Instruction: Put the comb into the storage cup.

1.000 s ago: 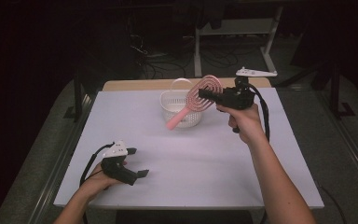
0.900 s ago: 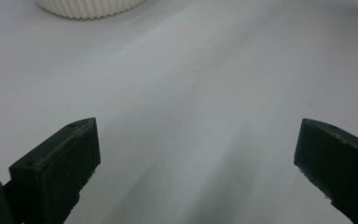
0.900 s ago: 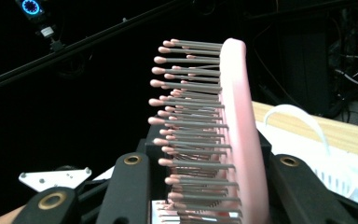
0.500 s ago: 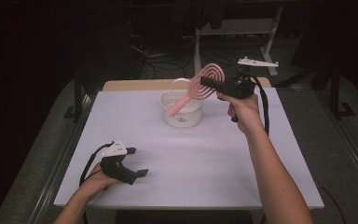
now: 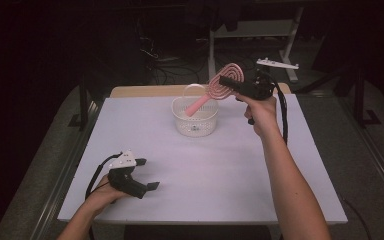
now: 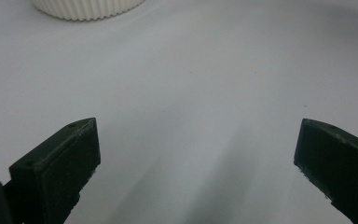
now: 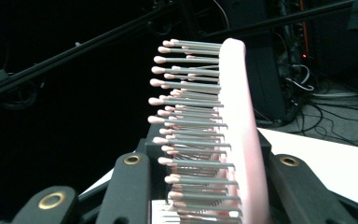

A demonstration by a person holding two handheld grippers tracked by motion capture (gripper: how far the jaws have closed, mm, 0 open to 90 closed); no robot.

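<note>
Basket point(image 5: 195, 117) blocks mid-table — sides open.

No legible text, label, brand, number or sign was found on any surface in the three views. A small dark mark on the side wall of the white basket point(image 5: 195, 122) was too small to be read.

A white table point(image 5: 205, 170) carries a white ribbed basket point(image 5: 195, 117).
</note>
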